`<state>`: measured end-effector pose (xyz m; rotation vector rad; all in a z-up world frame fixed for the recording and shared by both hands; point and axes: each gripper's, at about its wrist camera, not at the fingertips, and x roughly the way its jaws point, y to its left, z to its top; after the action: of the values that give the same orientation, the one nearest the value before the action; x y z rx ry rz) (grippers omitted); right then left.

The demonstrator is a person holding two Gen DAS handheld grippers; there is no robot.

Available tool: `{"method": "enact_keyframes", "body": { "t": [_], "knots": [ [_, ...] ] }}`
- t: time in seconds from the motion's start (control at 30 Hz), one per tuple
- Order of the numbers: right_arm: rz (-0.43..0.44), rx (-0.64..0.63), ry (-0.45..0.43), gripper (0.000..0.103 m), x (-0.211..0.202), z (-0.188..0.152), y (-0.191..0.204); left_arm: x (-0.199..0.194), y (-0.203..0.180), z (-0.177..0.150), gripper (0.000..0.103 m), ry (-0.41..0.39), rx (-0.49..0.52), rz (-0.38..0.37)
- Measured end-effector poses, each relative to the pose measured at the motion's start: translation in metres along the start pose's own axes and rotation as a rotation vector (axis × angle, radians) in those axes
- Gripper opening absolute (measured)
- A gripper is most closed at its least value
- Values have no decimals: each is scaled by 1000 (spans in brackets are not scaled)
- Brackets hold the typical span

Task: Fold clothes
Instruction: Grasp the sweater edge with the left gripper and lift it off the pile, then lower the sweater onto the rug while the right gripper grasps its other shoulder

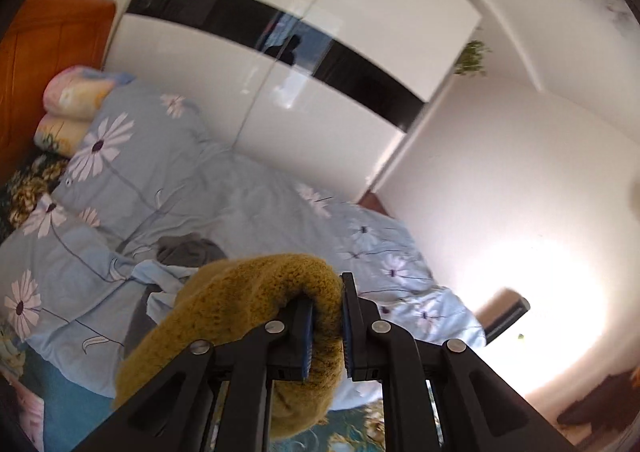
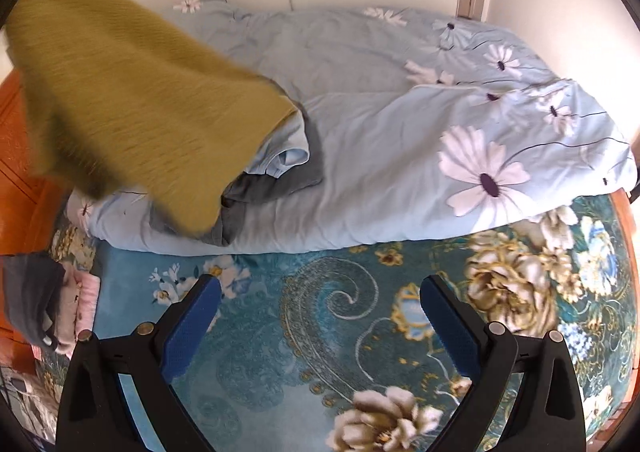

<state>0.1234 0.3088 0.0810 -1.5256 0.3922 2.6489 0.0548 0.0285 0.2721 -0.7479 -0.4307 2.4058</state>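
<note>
Clamped in the left gripper point(image 1: 327, 326): a fold of the mustard knit sweater point(image 2: 132, 100), held high so the rest hangs free over the grey and pale-blue clothes pile point(image 2: 276, 172), likely to shake it out for folding. Spread wide and empty, the right gripper point(image 2: 318, 326), above the teal floral sheet point(image 2: 320, 332). Beyond, broad flat room on the daisy-print duvet point(image 2: 400, 112), bounded by the wardrobe point(image 1: 280, 100).

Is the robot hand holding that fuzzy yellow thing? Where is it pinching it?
Yes. The left gripper pinches the mustard sweater at a bunched fold of its edge. The right gripper is open, holding nothing.
</note>
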Motion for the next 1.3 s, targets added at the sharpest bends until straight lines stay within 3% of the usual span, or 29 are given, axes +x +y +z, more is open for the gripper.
{"method": "enact_keyframes", "body": {
  "t": [0.13,0.17,0.5,0.57,0.67,0.73,0.83,0.93,1.07,1.13,1.3],
  "knots": [
    [-15,19,-29,100,-26,-19,-19,-38,-53,-8,13,27,82,-91],
    [-17,36,-32,100,-31,-25,-26,-36,-65,-14,13,65,101,-99],
    [-66,190,15,100,-51,-95,-91,121,-48,-212,13,773,-26,117],
    [-71,203,35,100,-51,-108,-98,146,-27,-244,14,860,-79,173],
    [-56,226,59,100,-49,-126,-105,160,-22,-259,23,903,-137,191],
    [19,261,81,100,-44,-134,-107,172,-22,-256,47,950,-163,207],
    [150,327,127,100,-30,-141,-109,175,-17,-246,67,961,-208,138],
    [187,298,144,100,-15,-139,-98,159,-8,-234,73,886,-171,153],
    [208,154,187,100,7,-127,-67,135,10,-225,79,800,-124,207],
    [194,83,198,100,18,-120,-53,122,31,-232,80,793,-113,283],
    [189,68,262,100,58,-104,-44,98,92,-275,80,906,-227,446]
  ]
}}
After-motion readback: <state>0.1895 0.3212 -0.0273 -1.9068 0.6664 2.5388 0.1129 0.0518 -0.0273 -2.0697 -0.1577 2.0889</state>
